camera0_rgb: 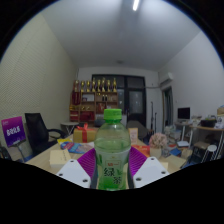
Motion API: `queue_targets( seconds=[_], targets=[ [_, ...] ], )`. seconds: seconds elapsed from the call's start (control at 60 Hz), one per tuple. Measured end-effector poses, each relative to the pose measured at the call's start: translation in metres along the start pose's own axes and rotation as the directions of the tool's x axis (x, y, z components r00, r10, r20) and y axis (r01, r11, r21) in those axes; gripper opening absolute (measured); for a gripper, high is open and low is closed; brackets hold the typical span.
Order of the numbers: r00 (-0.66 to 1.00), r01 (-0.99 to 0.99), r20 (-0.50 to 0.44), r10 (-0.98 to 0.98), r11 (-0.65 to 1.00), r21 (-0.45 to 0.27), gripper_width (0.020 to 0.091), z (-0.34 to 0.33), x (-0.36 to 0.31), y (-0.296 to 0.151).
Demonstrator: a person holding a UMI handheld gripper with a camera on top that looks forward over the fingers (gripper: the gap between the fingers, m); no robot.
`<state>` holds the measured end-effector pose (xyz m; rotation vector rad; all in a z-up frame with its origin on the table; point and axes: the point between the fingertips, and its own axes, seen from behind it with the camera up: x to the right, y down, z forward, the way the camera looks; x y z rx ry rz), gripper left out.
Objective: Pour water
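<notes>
Bottle (112,150), clear green with a green cap and its base cut from sight, stands upright, clamped by the tool (112,172) above a cluttered table (60,155).

This is an office. Desks (190,135) cluttered with colourful items fill the floor, with a black chair (38,130) beside them. Shelves (100,95) of trophies line the back wall.

Glossy clear plastic bottle (112,150), green cap
</notes>
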<state>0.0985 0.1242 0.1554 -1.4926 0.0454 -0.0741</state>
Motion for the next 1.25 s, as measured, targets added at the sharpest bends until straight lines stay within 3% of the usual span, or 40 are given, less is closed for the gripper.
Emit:
queue_targets(
  seconds=[0.217, 0.25, 0.4, 0.467, 0.517, 0.633, 0.733, 0.933, 1.033, 1.25],
  targets=[
    [0.999, -0.043, -0.034, 0.038, 0.987, -0.157, 0.0431, 0.033, 0.005, 0.050],
    [0.999, -0.049, -0.030, 0.046, 0.991, -0.121, 0.0433, 0.040, 0.018, 0.042],
    [0.997, -0.046, -0.060, 0.039, 0.992, -0.119, 0.0426, 0.039, 0.013, 0.045],
    [0.998, -0.037, -0.064, 0.029, 0.992, -0.118, 0.0549, 0.032, 0.009, 0.044],
    [0.998, -0.023, -0.064, 0.014, 0.990, -0.138, 0.0596, 0.034, 0.011, 0.044],
    [0.999, -0.026, -0.024, 0.022, 0.978, -0.205, 0.0856, 0.007, 0.002, 0.048],
    [0.999, -0.039, -0.003, 0.039, 0.978, -0.206, 0.0841, -0.037, -0.007, 0.036],
    [0.998, -0.012, -0.055, 0.002, 0.981, -0.195, 0.0839, -0.149, -0.001, 0.010],
    [0.998, -0.033, -0.052, 0.022, 0.975, -0.221, 0.0840, -0.199, -0.001, 0.012],
    [0.997, -0.066, -0.050, 0.055, 0.969, -0.237, 0.0834, -0.263, -0.003, 0.012]
  ],
)
